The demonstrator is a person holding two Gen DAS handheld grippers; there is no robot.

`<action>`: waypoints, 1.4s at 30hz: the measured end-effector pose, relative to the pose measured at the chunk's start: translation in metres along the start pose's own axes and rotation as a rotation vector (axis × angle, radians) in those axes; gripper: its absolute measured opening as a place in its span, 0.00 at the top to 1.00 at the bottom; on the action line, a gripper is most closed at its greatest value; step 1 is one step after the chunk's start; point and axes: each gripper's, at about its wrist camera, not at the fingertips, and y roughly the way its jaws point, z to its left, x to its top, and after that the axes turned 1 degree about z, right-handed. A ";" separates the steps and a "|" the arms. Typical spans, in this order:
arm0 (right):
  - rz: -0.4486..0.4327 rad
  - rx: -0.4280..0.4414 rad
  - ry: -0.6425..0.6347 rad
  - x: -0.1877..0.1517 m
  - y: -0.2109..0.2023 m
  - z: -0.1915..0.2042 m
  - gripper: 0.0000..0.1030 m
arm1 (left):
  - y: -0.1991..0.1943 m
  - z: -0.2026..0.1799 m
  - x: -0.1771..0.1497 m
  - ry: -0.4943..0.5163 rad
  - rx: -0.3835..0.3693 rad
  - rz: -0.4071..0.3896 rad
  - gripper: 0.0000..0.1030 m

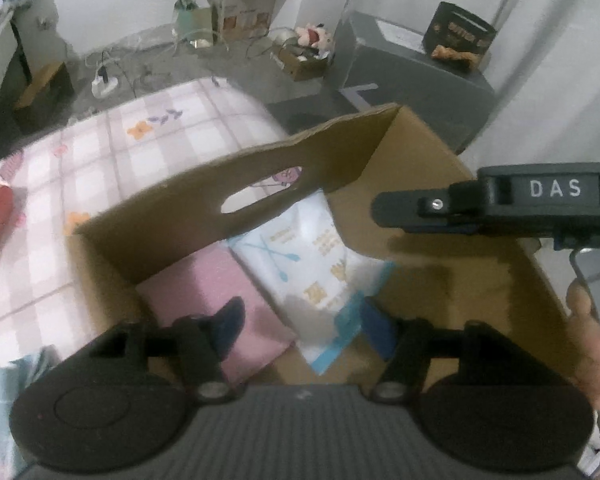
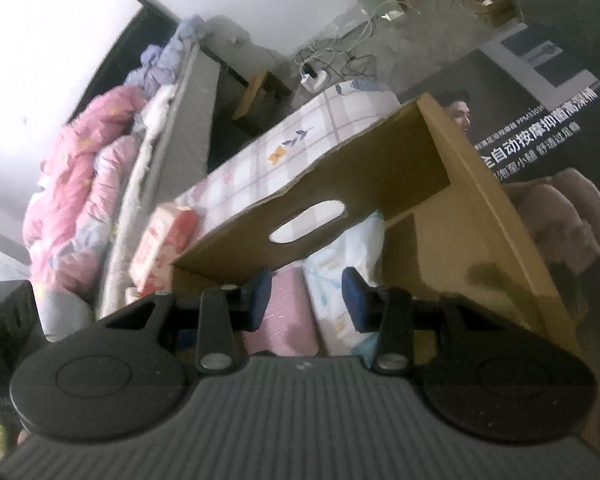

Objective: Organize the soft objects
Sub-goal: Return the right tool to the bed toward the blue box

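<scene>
We read "DAS" in white letters on the black body of the right tongs (image 1: 396,210). The big dark box (image 2: 540,128) at the far right carries white Chinese print, "全自动按摩" and "PPM3303F" among it. Print on the white pack (image 1: 308,264) is too blurred to read.

Dim daylight, soft blur, fisheye-warped edges
</scene>
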 end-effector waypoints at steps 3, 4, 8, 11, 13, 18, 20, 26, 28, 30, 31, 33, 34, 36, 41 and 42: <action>-0.026 0.034 0.021 -0.012 -0.022 0.008 0.62 | -0.032 -0.001 -0.008 0.011 0.002 -0.026 0.33; -0.036 0.050 0.023 -0.017 -0.030 0.013 0.62 | -0.044 -0.001 -0.012 0.013 0.005 -0.034 0.31; -0.078 0.105 0.003 -0.044 -0.067 0.040 0.59 | -0.100 0.011 -0.039 0.010 0.021 -0.079 0.27; -0.112 0.169 -0.046 -0.076 -0.095 0.070 0.57 | -0.151 0.027 -0.071 0.011 0.055 -0.128 0.21; -0.118 0.213 -0.077 -0.099 -0.106 0.088 0.56 | -0.179 0.038 -0.096 0.009 0.079 -0.161 0.19; -0.081 0.292 -0.122 -0.161 -0.107 0.128 0.56 | -0.238 0.076 -0.170 -0.017 0.130 -0.238 0.17; -0.057 0.322 -0.131 -0.186 -0.100 0.144 0.56 | -0.250 0.091 -0.202 -0.025 0.158 -0.268 0.17; 0.045 0.391 -0.134 -0.248 -0.057 0.191 0.55 | -0.251 0.130 -0.287 -0.057 0.247 -0.285 0.17; 0.086 0.394 -0.134 -0.268 -0.037 0.206 0.55 | -0.242 0.139 -0.311 -0.066 0.269 -0.276 0.17; 0.124 0.388 -0.136 -0.282 -0.019 0.217 0.55 | -0.233 0.146 -0.333 -0.068 0.274 -0.263 0.17; 0.143 0.381 -0.134 -0.289 -0.010 0.221 0.55 | -0.227 0.148 -0.341 -0.060 0.274 -0.256 0.17; 0.176 0.368 -0.127 -0.302 0.005 0.228 0.55 | -0.218 0.148 -0.354 -0.035 0.286 -0.246 0.17; 0.194 0.360 -0.122 -0.308 0.013 0.231 0.55 | -0.215 0.147 -0.362 -0.025 0.294 -0.246 0.17; 0.220 0.342 -0.116 -0.317 0.026 0.236 0.55 | -0.210 0.146 -0.369 -0.015 0.304 -0.250 0.17; 0.267 0.294 -0.106 -0.335 0.048 0.236 0.55 | -0.193 0.141 -0.385 0.035 0.259 -0.254 0.18; 0.281 0.280 -0.099 -0.340 0.052 0.233 0.55 | -0.189 0.140 -0.387 0.050 0.250 -0.249 0.19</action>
